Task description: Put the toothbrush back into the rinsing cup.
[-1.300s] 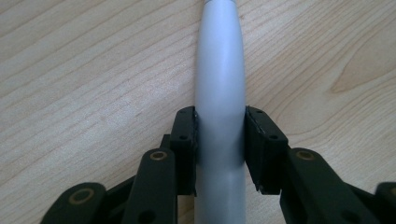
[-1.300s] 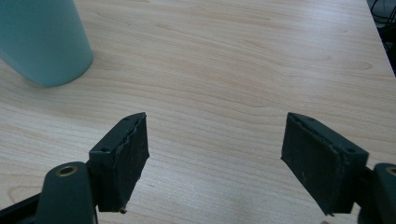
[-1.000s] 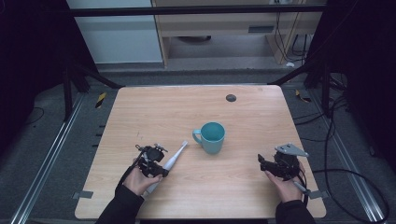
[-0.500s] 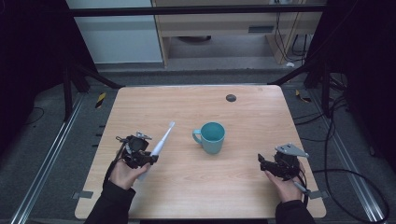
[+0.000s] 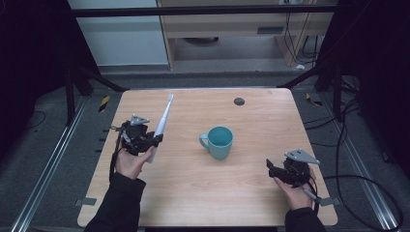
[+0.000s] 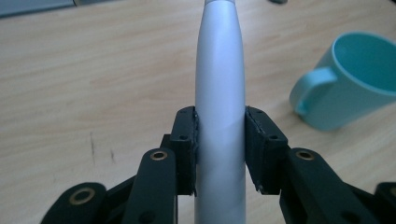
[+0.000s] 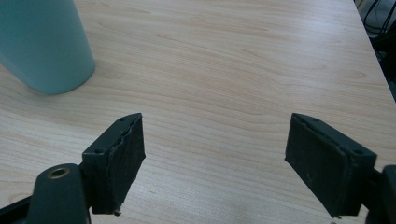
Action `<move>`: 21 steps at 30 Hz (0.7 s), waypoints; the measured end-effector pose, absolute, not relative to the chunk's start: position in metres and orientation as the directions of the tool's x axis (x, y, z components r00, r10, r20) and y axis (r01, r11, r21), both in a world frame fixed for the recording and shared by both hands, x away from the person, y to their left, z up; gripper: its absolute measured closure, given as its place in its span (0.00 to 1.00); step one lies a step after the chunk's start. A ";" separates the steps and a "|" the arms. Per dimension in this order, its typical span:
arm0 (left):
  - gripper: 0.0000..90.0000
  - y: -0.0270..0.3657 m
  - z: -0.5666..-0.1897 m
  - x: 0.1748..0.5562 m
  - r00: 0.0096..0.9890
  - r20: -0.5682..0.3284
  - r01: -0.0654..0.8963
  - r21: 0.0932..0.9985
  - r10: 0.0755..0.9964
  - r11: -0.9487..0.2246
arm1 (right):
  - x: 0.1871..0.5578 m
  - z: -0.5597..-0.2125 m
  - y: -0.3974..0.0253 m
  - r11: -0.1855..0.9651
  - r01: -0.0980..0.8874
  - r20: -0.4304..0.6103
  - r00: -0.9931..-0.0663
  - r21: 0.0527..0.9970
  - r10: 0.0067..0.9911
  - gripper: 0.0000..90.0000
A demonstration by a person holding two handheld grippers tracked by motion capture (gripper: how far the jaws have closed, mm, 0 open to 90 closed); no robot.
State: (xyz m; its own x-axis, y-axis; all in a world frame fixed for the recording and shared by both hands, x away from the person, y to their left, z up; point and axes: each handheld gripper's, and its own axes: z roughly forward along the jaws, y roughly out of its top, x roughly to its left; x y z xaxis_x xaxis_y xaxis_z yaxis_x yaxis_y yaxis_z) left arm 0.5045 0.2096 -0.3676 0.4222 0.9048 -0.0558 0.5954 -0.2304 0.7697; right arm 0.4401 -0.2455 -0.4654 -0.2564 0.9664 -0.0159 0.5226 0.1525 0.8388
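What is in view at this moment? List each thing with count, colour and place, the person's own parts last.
electric toothbrush: 1, silver-white, clamped in the left tongs, head pointing up and away over the table's left half
mug: 1, teal, upright near the table's middle, handle toward the left
table: 1, light wood, centre of the high view
small round spot: 1, dark, on the table near its far edge; too small to identify
left tongs: 1, black, shut on the toothbrush body
right tongs: 1, black, jaws wide apart above bare wood, right of the mug
hands: 2, dark sleeves, at the near edge
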 end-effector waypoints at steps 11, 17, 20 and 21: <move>0.73 0.176 -0.362 0.520 0.403 -0.055 0.486 0.859 0.914 -0.162 | 0.439 -0.465 -0.245 0.159 0.508 -0.026 -0.259 0.846 0.965 0.22; 0.73 0.156 -0.357 0.526 0.401 -0.060 0.424 0.897 0.914 -0.127 | 0.440 -0.466 -0.244 0.168 0.503 -0.036 -0.262 0.848 0.965 0.21; 0.73 0.146 -0.356 0.529 0.404 -0.064 0.403 0.908 0.913 -0.115 | 0.440 -0.466 -0.244 0.172 0.502 -0.041 -0.262 0.848 0.964 0.21; 0.73 0.146 -0.356 0.529 0.404 -0.064 0.403 0.908 0.913 -0.115 | 0.440 -0.466 -0.244 0.172 0.502 -0.041 -0.262 0.848 0.964 0.21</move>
State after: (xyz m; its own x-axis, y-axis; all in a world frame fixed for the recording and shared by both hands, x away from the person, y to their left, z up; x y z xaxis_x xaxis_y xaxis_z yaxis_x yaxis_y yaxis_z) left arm 0.5286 0.1462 -0.3556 0.4035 0.9127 -0.0636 0.4035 -0.1151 0.9077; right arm 0.4402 -0.2443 -0.4664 -0.2622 0.9642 -0.0406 0.5017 0.1721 0.8478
